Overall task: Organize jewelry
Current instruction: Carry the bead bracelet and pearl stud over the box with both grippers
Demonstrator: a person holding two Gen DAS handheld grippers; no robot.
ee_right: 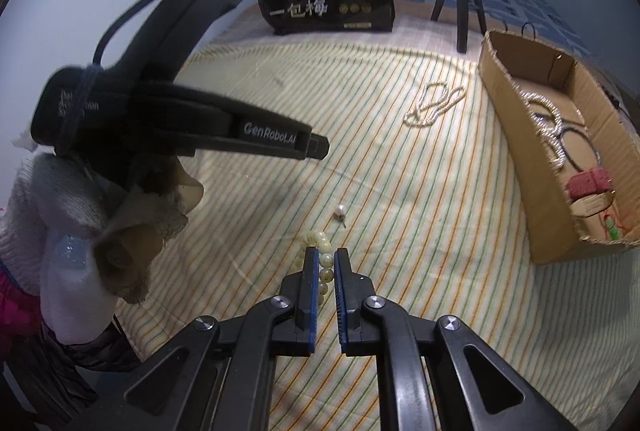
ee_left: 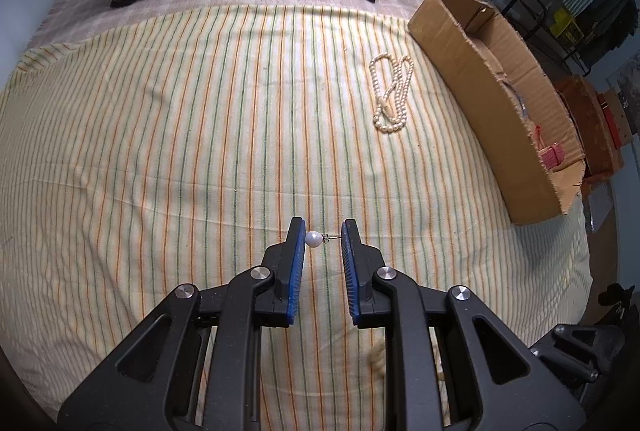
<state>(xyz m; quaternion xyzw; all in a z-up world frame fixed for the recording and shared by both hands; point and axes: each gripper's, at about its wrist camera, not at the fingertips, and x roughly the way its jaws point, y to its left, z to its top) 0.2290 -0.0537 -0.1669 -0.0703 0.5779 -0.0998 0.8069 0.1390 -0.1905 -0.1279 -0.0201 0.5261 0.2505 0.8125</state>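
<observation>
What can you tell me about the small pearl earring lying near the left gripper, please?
The pearl earring is one round, glossy white pearl with a thin metal post sticking out sideways. It lies flat on the striped cloth, between the open jaws of the left gripper. In the left wrist view the pearl looks close to one blue pad and the post tip near the other, but whether they touch cannot be told. In the right wrist view it lies alone just beyond the bead bracelet.
</observation>
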